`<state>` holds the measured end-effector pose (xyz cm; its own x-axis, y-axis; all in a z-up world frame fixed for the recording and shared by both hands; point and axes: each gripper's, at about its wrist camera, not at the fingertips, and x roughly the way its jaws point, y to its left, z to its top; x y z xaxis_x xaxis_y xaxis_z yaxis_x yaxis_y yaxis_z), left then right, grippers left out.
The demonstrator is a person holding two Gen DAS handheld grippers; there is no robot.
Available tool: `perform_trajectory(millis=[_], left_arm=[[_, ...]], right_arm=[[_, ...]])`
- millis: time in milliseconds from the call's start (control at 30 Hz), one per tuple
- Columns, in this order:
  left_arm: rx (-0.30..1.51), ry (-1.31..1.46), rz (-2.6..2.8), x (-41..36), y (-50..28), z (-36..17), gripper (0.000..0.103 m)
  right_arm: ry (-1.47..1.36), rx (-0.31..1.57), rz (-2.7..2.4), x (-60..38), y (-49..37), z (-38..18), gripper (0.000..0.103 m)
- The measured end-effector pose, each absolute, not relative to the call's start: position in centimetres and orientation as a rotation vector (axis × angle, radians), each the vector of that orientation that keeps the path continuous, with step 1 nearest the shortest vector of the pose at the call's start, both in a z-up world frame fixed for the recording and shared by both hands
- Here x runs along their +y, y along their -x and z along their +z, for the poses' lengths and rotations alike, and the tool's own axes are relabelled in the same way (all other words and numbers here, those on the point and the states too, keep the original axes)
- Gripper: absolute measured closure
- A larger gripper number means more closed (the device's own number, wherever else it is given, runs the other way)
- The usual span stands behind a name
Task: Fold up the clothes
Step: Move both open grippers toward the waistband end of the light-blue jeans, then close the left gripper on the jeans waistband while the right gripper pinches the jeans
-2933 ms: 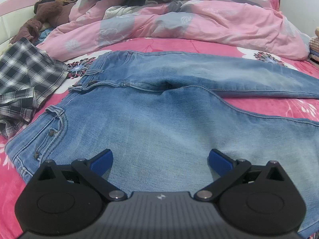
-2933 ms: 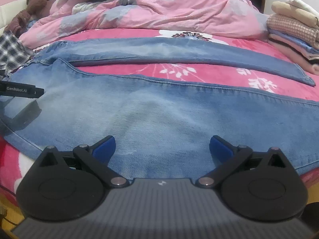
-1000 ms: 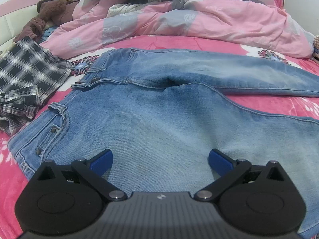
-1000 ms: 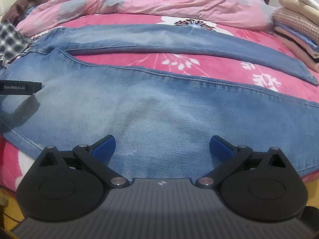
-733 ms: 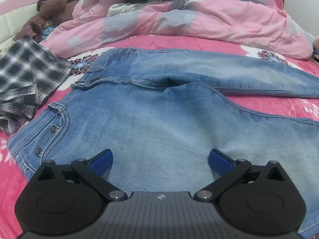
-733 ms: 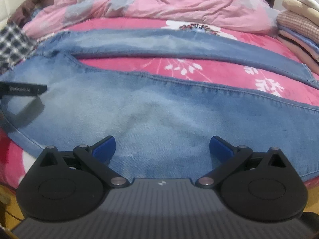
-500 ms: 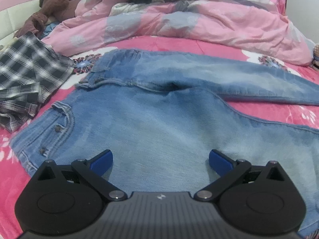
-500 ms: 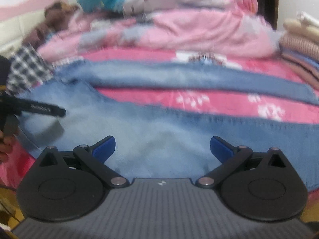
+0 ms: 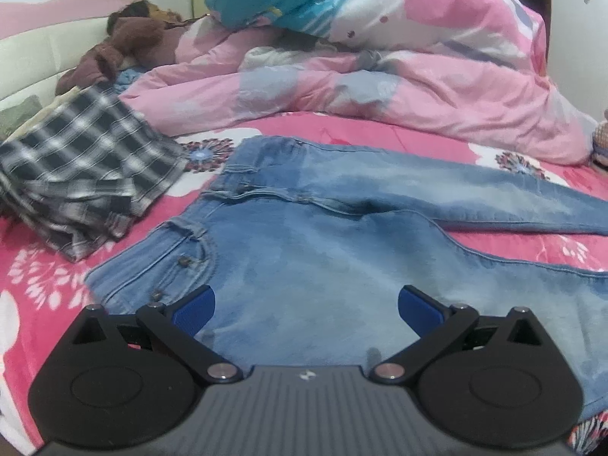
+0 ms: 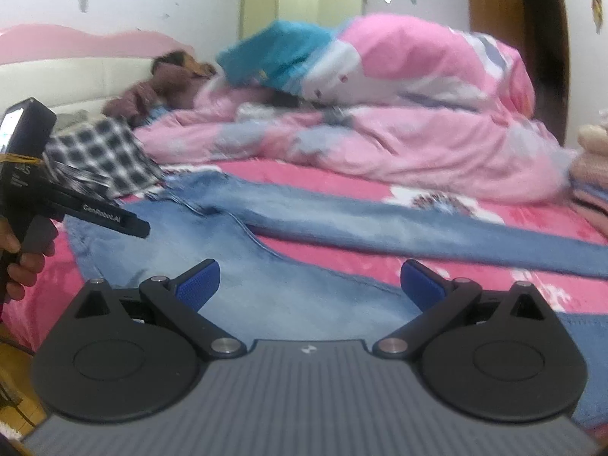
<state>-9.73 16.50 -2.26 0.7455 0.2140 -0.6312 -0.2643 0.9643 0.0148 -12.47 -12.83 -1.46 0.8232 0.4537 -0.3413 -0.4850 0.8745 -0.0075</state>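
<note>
Jeans (image 9: 323,266) lie flat on bed (image 9: 45,277); we hold both sets of fingers spread, empty; left gripper (image 10: 129,224) reads "GenRobot.AI".

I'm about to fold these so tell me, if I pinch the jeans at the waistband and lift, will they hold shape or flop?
The jeans will probably flop: they lie flat and conform to the bed. The long legs would likely trail and drag. Denim this thick looks fairly heavy, so the open left gripper may need a deep bite.

The right wrist view is motion-blurred. The light blue denim jeans (image 9: 323,250) run past the right edge in both views, hems unseen. The stack of folded clothes (image 10: 592,174) is cropped there too.
</note>
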Motion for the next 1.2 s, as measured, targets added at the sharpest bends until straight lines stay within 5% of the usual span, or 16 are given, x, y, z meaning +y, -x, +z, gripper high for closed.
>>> perform_trajectory(millis=[533,733,1000,1200], left_arm=[[0.648,0.349,0.506,25.7,16.9,-3.1,0.001],[0.653,0.442,0.522,27.4,16.9,-4.4,0.015],[0.616,0.508,0.539,28.9,15.4,-5.7,0.045],[0.569,0.536,0.548,30.1,14.4,-6.1,0.062]], right_arm=[[0.440,0.259,0.830,-4.1,16.5,-2.3,0.001],[0.621,0.237,0.843,-1.1,16.7,-4.0,0.004],[0.767,0.298,0.824,-0.3,16.0,-6.2,0.043],[0.825,0.302,0.825,-0.6,16.1,-7.0,0.058]])
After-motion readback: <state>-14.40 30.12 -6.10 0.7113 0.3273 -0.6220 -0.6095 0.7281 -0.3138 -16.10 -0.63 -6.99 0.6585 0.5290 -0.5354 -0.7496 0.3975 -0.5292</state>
